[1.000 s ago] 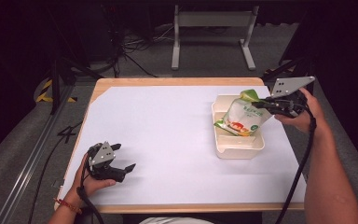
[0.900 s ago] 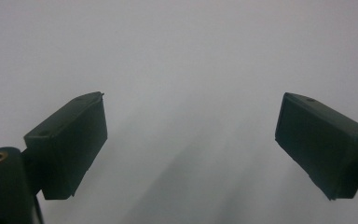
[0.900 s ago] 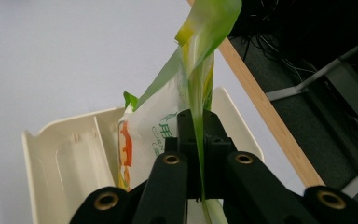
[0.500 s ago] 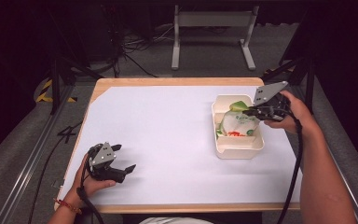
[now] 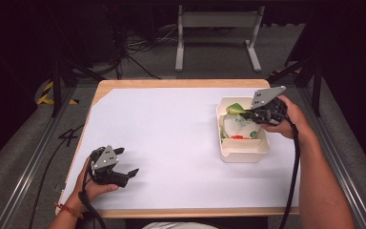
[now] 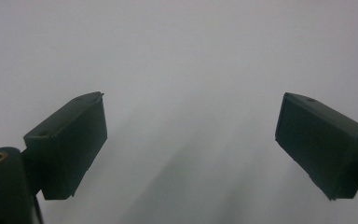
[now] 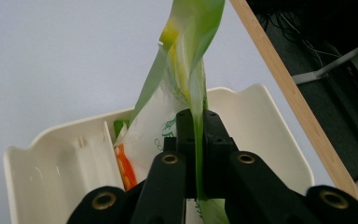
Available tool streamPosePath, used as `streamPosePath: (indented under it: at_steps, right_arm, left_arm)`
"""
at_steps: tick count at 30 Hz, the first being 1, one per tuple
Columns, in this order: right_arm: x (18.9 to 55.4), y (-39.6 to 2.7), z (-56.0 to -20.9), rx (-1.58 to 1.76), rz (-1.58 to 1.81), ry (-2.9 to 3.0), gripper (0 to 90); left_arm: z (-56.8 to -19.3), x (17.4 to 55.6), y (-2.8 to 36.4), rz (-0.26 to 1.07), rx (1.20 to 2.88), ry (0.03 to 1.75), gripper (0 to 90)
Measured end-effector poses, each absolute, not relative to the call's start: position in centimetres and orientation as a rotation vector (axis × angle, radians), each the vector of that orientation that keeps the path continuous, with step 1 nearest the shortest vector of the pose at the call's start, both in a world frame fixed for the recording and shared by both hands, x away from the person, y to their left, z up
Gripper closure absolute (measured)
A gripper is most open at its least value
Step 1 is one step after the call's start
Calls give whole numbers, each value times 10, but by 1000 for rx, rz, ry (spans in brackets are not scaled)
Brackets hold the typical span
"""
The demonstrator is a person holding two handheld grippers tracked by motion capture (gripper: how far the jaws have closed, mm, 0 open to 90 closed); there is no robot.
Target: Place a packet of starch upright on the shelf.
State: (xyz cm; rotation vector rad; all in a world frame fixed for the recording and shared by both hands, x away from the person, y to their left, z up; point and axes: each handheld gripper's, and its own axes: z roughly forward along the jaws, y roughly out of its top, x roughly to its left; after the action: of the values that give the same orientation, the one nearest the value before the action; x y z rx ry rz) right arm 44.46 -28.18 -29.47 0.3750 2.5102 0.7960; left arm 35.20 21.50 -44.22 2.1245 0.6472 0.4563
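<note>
Because the right gripper (image 7: pixel 196 140) pinches the green top edge of the snack bag (image 5: pixel 240 126) between closed jaws, the bag hangs down into the cream tray (image 5: pixel 244 151) at centre right, while the left gripper (image 5: pixel 124 174) rests open and empty at lower left.

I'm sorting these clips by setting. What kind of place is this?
Probably a lab or recording studio, not a home: a table covered in plain white, dark surroundings, loose cables on the grey floor behind, and metal rails beside the table. The right hand-held gripper holds a snack bag in a cream tray.
</note>
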Motion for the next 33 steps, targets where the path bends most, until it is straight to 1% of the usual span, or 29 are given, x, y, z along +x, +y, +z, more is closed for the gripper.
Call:
streamPosePath:
  at_steps: [23, 33]
  right_arm:
    - [442, -282, -300, 414, 830, 2472, 839]
    - [439, -283, -300, 441, 830, 2439, 786]
  left_arm:
    - [-444, 353, 216, 453, 2133, 651, 94]
    - [-444, 353, 217, 451, 2140, 652, 93]
